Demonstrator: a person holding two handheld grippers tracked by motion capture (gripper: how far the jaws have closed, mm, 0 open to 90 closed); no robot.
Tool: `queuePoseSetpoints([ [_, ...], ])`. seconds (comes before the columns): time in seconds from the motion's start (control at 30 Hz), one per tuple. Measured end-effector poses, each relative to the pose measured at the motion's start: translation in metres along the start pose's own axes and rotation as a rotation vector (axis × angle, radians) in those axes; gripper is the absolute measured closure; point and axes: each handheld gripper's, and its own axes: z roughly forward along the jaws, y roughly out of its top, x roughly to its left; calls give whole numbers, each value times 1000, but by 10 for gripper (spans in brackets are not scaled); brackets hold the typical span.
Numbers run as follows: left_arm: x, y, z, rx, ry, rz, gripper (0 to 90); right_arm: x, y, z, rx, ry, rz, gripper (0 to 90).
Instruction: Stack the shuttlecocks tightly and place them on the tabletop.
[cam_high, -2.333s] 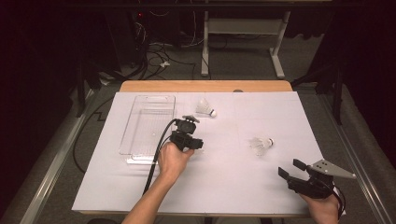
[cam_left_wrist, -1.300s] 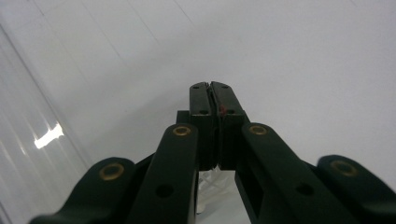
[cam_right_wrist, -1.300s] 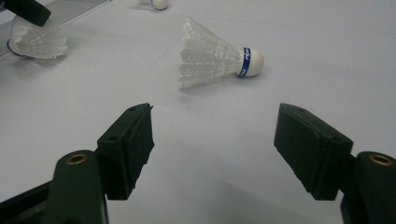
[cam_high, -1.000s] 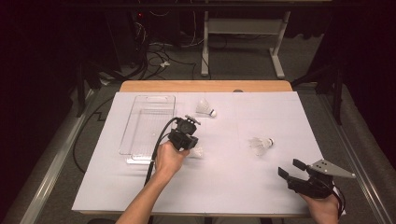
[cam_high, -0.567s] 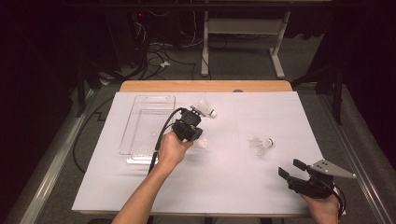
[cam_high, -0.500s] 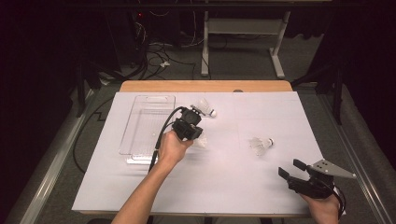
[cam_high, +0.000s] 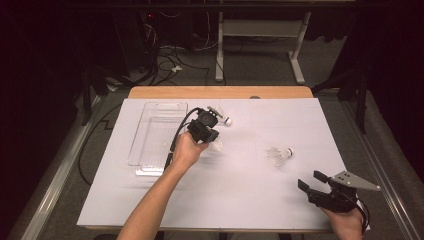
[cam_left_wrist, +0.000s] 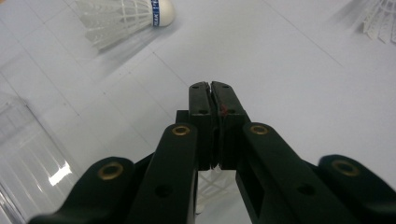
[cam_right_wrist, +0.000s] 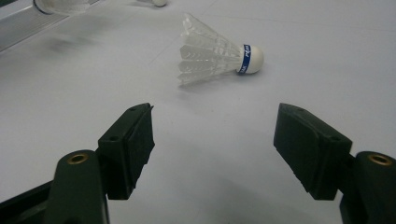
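Observation:
My left gripper (cam_high: 208, 123) hovers over the white sheet, just right of the clear tray, with its jaws pressed together (cam_left_wrist: 212, 87) and nothing visible between the tips. One shuttlecock (cam_high: 221, 118) (cam_left_wrist: 122, 17) lies just beyond it, cork with a blue band. Feathers of another shuttlecock (cam_high: 215, 146) (cam_left_wrist: 211, 185) show under the jaws; I cannot tell whether they touch. A third shuttlecock (cam_high: 279, 155) (cam_right_wrist: 215, 52) lies at the right, ahead of my right gripper (cam_high: 309, 180) (cam_right_wrist: 212, 116), which stands open and empty near the front right corner.
A clear plastic tray (cam_high: 153, 131) (cam_left_wrist: 28, 154) lies at the left on the white sheet (cam_high: 240, 195). A wooden table edge (cam_high: 220, 92) runs along the far side. Dark floor, cables and a desk frame lie beyond.
My left gripper has moved away from the person and a little right, toward the far shuttlecock, jaws still shut. The right gripper has kept still.

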Motion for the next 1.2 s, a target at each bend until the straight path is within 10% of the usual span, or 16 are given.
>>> queuePoseSetpoints([
  [1.2, 13, 29, 52, -27, 36, 72, 864, 0, 0, 1, 6, 6, 3, 290],
])
